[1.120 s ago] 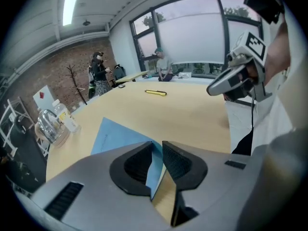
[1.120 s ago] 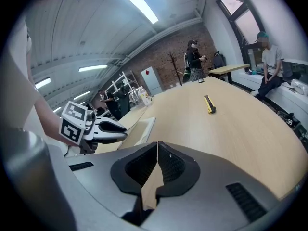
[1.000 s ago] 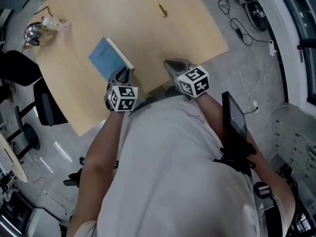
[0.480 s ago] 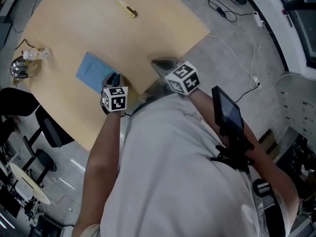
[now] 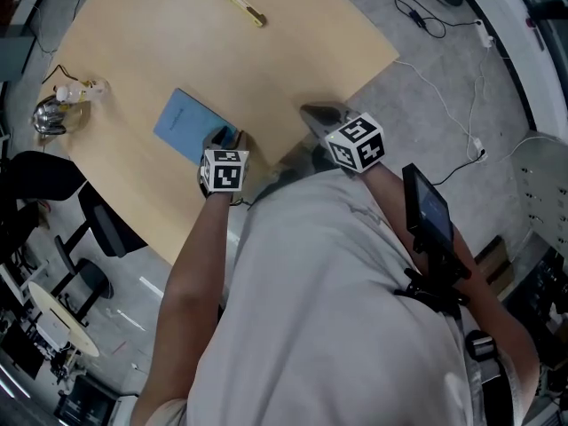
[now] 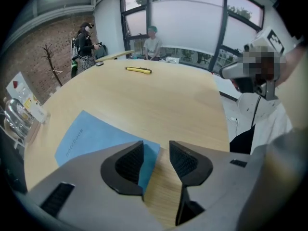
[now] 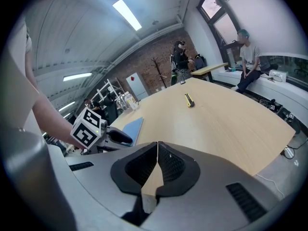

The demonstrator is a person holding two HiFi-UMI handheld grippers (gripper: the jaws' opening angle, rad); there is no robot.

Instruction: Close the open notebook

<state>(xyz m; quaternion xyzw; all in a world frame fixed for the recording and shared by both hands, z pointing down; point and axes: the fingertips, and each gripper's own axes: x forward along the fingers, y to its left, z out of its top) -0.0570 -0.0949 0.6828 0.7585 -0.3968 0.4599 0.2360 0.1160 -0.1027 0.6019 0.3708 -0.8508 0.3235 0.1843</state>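
The blue notebook [image 5: 189,122] lies shut and flat on the wooden table [image 5: 266,69], left of centre. In the left gripper view the notebook [image 6: 94,136] shows its cover, with its near corner under the gap between the jaws. My left gripper [image 5: 227,138] hangs over that corner; its jaws have just been opening and stand open [image 6: 156,153], the pads pressing on nothing. My right gripper [image 5: 316,115] is at the table's near edge, to the right of the notebook, shut [image 7: 157,150] on nothing. From there the notebook [image 7: 132,126] and the left gripper's cube are in view.
A yellow pen-like thing [image 5: 243,7] lies far across the table. Glass and metal items [image 5: 55,106] stand at the table's left edge. Black chairs [image 5: 98,229] are left of the table, cables [image 5: 426,16] on the floor to the right. People are in the background [image 6: 153,43].
The notebook's cover, tilted up at the left gripper a second ago, now lies flat. The left jaws have spread apart. The right gripper has shifted a little along the near edge.
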